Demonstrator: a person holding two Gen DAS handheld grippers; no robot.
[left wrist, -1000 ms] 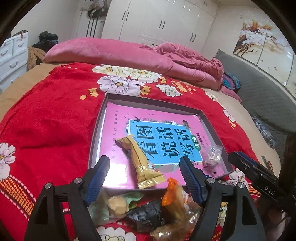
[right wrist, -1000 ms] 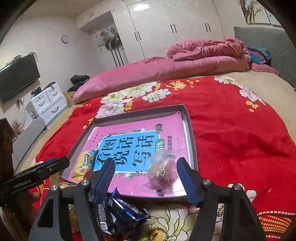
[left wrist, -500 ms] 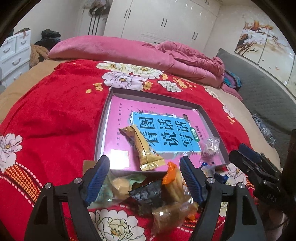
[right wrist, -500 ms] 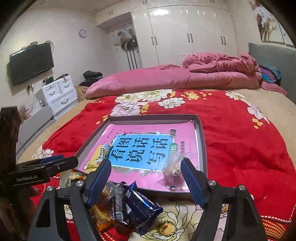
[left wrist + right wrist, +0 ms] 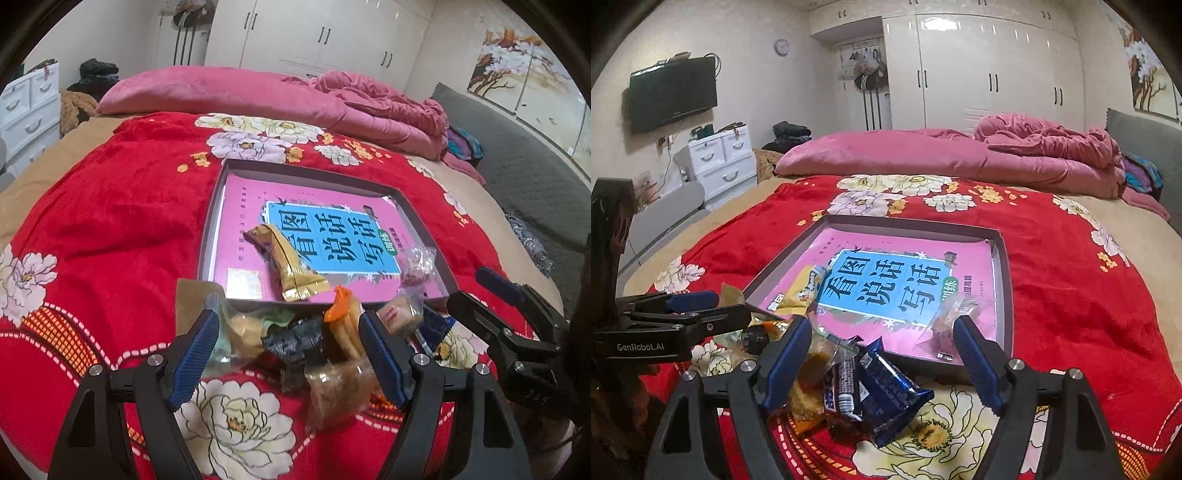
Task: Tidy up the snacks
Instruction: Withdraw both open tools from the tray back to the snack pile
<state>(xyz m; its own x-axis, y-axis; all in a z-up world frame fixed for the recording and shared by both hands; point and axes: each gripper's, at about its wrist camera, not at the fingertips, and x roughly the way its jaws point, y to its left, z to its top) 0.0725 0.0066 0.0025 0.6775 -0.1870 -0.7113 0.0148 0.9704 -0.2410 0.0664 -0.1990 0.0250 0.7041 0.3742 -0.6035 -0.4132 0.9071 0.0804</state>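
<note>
A grey tray point(image 5: 218, 206) point(image 5: 1004, 280) lined with a pink and blue book lies on the red bedspread. In it lie a gold snack packet point(image 5: 291, 266) point(image 5: 803, 291) and a clear wrapped candy point(image 5: 417, 264) point(image 5: 945, 321). A pile of loose snacks sits on the bedspread at the tray's near edge: a black packet point(image 5: 295, 338), an orange-topped packet point(image 5: 343, 321), blue packets point(image 5: 886, 387). My left gripper point(image 5: 288, 350) is open and empty above the pile. My right gripper point(image 5: 882, 354) is open and empty over the blue packets; it also shows in the left wrist view point(image 5: 506, 321).
The bed has pink pillows and a rumpled pink quilt point(image 5: 332, 103) at its far end. White drawers point(image 5: 716, 162) and a wall television point(image 5: 672, 92) stand left of the bed. White wardrobes point(image 5: 990, 70) line the back wall. A grey sofa point(image 5: 535, 177) is on the right.
Both grippers have drawn back from the tray toward the bed's near edge and risen a little. The snack pile now lies between their fingers. Both stayed open.
</note>
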